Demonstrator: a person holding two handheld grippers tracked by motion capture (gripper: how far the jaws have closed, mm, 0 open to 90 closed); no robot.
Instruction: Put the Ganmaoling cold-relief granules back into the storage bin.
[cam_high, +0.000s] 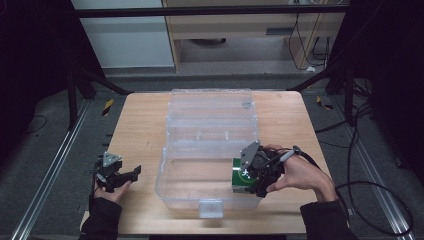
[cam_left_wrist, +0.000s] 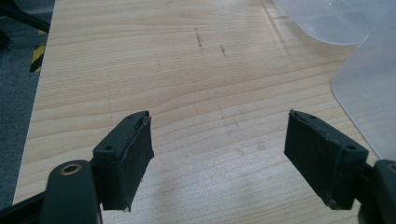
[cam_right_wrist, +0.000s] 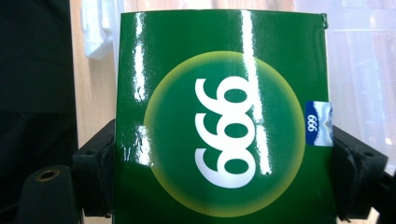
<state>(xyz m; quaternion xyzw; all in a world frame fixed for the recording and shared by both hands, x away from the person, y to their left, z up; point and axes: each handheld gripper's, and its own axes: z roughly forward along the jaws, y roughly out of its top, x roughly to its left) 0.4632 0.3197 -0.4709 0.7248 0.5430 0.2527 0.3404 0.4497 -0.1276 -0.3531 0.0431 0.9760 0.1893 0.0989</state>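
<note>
- right gripper (cam_high: 254, 175) clamps green box (cam_right_wrist: 224, 116) at clear bin (cam_high: 210, 145) right wall
- left gripper (cam_left_wrist: 219, 154) jaws spread, empty
- risk: glossy box slips, snags wall

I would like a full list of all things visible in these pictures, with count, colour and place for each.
table: 1, light wood, centre of the high view.
box: 1, clear plastic, middle of the table, its lid open toward the far side, white latch at the near edge.
carton: 1, green with white "999" in a circle, held at the right near corner of the box.
cables: several, black, on the grey floor right of the table.
left gripper: 1, black, jaws wide apart over bare table left of the box.
right gripper: 1, black, jaws pressed on both sides of the carton.
hands: 2, dark sleeves, at the near table edge.
</note>
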